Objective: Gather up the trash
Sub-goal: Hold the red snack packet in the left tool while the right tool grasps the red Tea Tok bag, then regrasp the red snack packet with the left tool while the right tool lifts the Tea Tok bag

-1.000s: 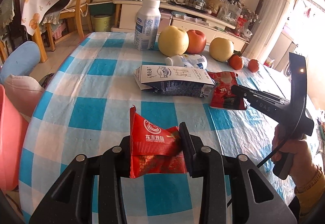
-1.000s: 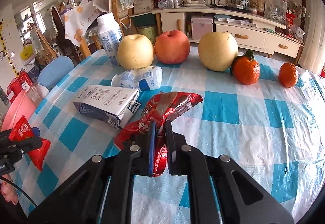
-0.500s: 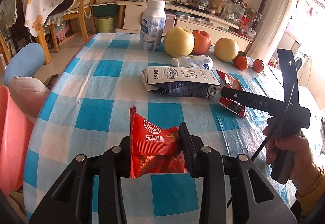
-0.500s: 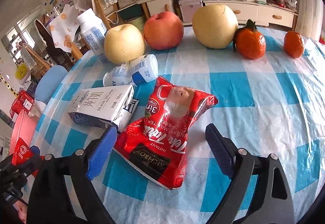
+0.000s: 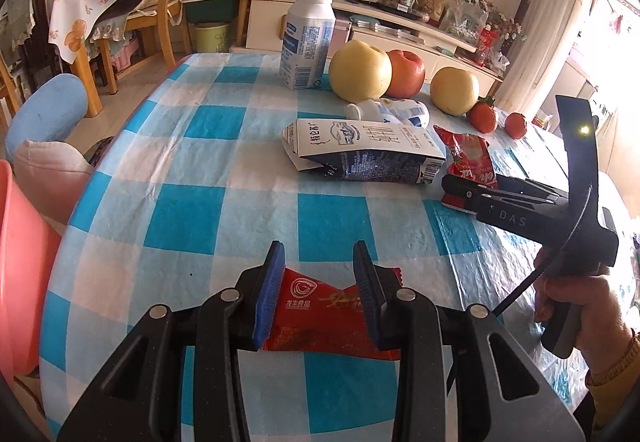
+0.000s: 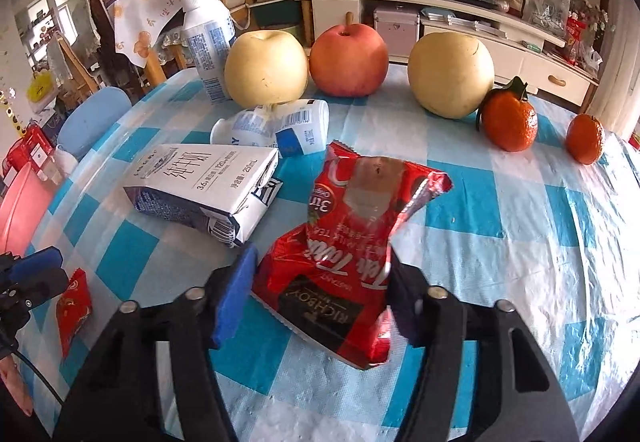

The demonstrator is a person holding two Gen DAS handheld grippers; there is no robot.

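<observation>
Right tool (image 6: 320, 282) straddles the red milk-tea pouch (image 6: 352, 238); its jaws have just been closing in, the right-hand one against the pouch edge, the blue-padded one with a sliver of gap, so no firm clamp yet. Pouch lies flat on the blue-and-white checked surface (image 6: 520, 282), just right of the tipped milk carton (image 6: 204, 189). Left tool (image 5: 318, 294) is clamped on a small red snack wrapper (image 5: 320, 316), low over the near edge of the surface. Behind the carton a small white bottle (image 6: 276, 125) lies on its side; farther back stand a tall white bottle (image 6: 208, 41), two yellow pears (image 6: 266, 67), a red apple (image 6: 349, 59) between them, and two tangerines (image 6: 509, 121) to the right. Pink bin (image 5: 16, 274) sits off the left edge. A hand (image 5: 580, 306) grips the right tool's handle.
</observation>
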